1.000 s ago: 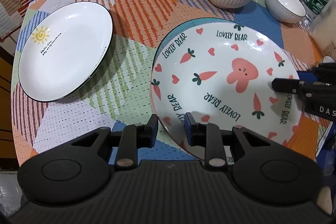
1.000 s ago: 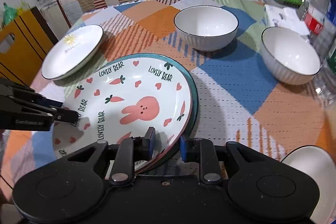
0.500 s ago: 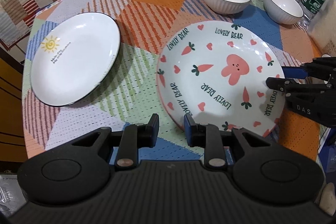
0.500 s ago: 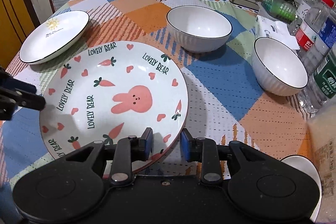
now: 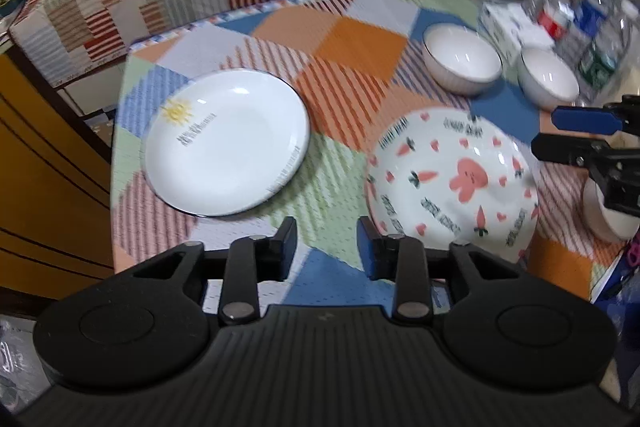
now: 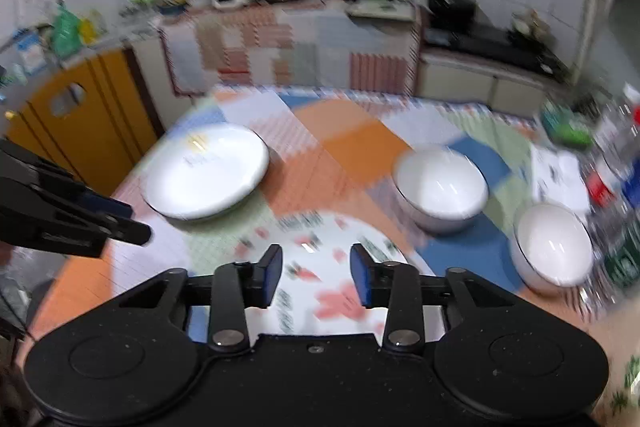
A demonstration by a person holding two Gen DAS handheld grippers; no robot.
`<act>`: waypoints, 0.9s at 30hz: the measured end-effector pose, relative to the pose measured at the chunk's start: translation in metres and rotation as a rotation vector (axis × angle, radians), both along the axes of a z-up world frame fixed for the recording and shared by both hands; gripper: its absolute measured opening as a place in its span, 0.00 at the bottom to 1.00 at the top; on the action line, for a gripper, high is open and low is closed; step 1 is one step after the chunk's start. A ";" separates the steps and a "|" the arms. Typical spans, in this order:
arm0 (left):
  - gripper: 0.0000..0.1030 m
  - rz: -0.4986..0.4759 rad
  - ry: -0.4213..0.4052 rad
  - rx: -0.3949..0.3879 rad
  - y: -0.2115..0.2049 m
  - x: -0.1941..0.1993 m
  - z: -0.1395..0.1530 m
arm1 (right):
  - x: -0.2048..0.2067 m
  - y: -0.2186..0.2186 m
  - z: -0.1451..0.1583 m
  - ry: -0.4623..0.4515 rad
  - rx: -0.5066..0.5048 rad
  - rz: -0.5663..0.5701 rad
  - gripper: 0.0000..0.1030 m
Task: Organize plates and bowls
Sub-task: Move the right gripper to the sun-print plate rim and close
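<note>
A carrot-and-bunny "Lovely Bear" plate [image 5: 452, 179] lies flat on the patchwork tablecloth; it also shows blurred in the right wrist view [image 6: 320, 259]. A white sun-print plate [image 5: 228, 143] lies to its left [image 6: 208, 171]. Two white bowls [image 5: 462, 61] [image 5: 548, 83] stand behind [image 6: 440, 187] [image 6: 554, 243]. My left gripper [image 5: 326, 253] is open and empty, raised above the table's near edge. My right gripper [image 6: 316, 277] is open and empty, raised over the bunny plate; it also shows at the right edge of the left wrist view [image 5: 576, 135].
Water bottles [image 5: 580, 7] and a tissue box [image 5: 508, 23] crowd the table's far right. Another white bowl [image 5: 608, 211] sits at the right edge. A yellow cabinet [image 6: 84, 115] stands left of the table, kitchen counters behind.
Both grippers have opened, let go of the bunny plate and pulled up and back. The plate now rests on the table.
</note>
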State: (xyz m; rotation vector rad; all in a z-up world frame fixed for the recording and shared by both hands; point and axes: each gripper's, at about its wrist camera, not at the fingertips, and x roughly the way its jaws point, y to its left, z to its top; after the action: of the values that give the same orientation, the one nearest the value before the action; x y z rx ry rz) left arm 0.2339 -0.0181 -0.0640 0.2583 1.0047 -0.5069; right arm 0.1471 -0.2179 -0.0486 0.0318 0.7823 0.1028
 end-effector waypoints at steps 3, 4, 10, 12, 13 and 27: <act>0.43 0.027 -0.036 0.003 0.017 0.005 0.014 | 0.006 0.010 0.015 -0.030 0.028 0.057 0.48; 0.46 0.039 -0.049 0.009 0.023 0.008 0.018 | 0.010 0.013 0.019 -0.037 0.037 0.076 0.53; 0.78 0.070 -0.137 0.021 0.052 0.019 0.030 | 0.041 0.033 0.031 -0.046 0.092 0.176 0.73; 0.82 0.092 -0.149 0.016 0.061 0.025 0.032 | 0.053 0.042 0.030 -0.066 0.079 0.215 0.74; 0.86 0.096 -0.155 0.019 0.064 0.028 0.031 | 0.058 0.046 0.028 -0.072 0.070 0.230 0.76; 0.79 0.351 -0.011 -0.078 0.119 0.111 -0.041 | 0.168 0.058 -0.074 0.048 0.287 0.162 0.87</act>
State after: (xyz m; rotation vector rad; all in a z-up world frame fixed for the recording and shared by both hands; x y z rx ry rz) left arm 0.3452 0.1005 -0.1046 0.0131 0.9920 -0.2242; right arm 0.3150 -0.1603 -0.1225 0.2440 0.8122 0.3685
